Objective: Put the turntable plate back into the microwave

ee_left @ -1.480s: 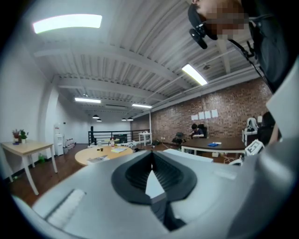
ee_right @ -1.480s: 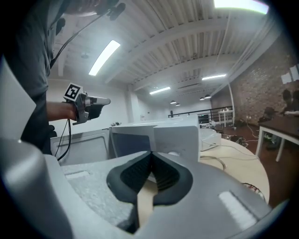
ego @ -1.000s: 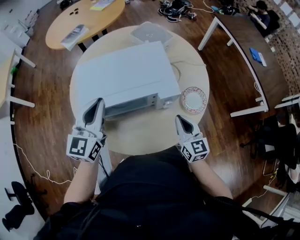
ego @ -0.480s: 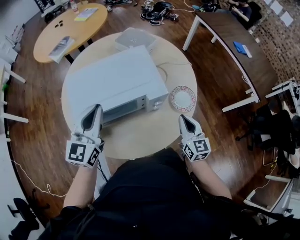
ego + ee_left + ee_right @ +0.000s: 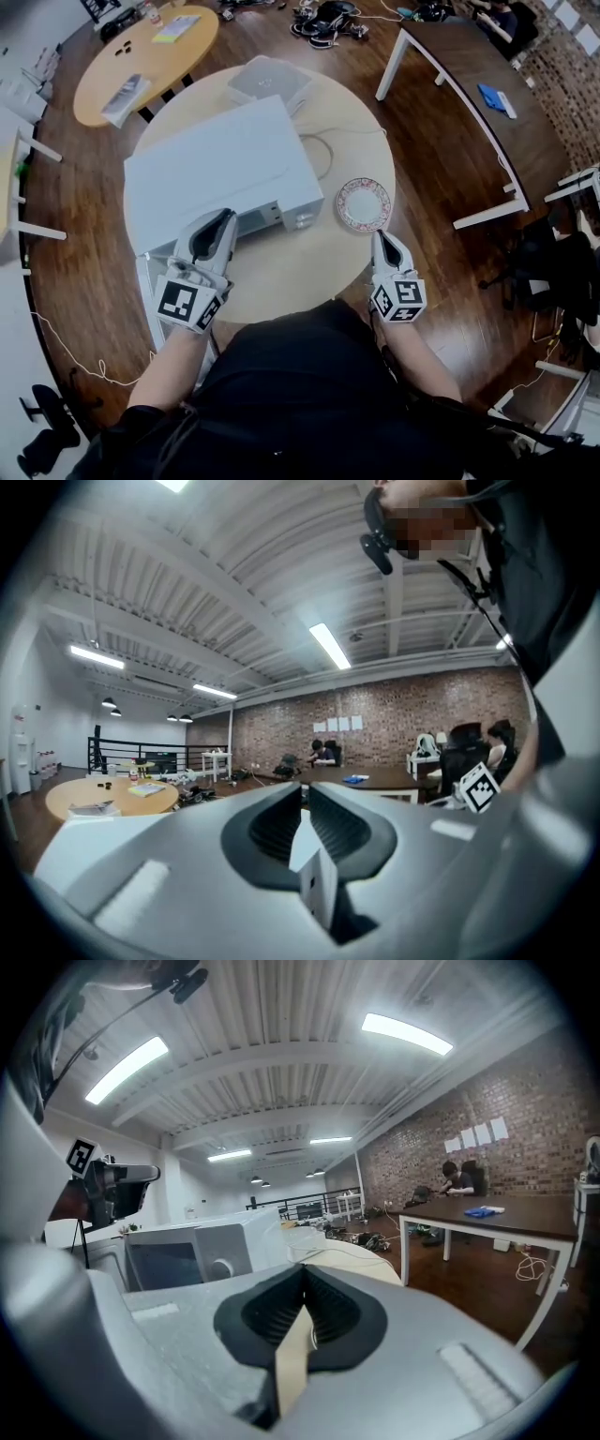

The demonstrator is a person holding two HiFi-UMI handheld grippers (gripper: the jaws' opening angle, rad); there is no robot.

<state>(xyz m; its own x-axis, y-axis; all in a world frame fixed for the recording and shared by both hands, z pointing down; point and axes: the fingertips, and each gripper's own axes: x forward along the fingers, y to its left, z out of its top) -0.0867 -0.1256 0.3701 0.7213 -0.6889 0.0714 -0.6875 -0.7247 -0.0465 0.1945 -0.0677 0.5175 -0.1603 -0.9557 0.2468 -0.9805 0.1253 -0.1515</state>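
Note:
The white microwave [image 5: 216, 164] stands on the round wooden table [image 5: 281, 272]. The turntable plate [image 5: 364, 203], white with a red patterned rim, lies flat on the table to the microwave's right. My left gripper [image 5: 225, 220] is at the microwave's front face. Its jaws have just been opening, and in the left gripper view [image 5: 305, 794] a white microwave edge shows in the narrow gap. I cannot tell if the pads touch it. My right gripper [image 5: 385, 240] is shut and empty, just short of the plate. The right gripper view [image 5: 303, 1274] shows the microwave's window and knob [image 5: 222, 1267].
A flat white box [image 5: 270, 77] lies behind the microwave, with a cable [image 5: 328, 150] on the tabletop. An oval wooden table [image 5: 141, 56] stands at the far left and a long dark table [image 5: 469, 75] at the right. A narrow white panel [image 5: 152, 291] hangs off the microwave's front left.
My left gripper has slid right along the microwave's front and its jaws have parted a little. The right gripper has moved a bit nearer the plate.

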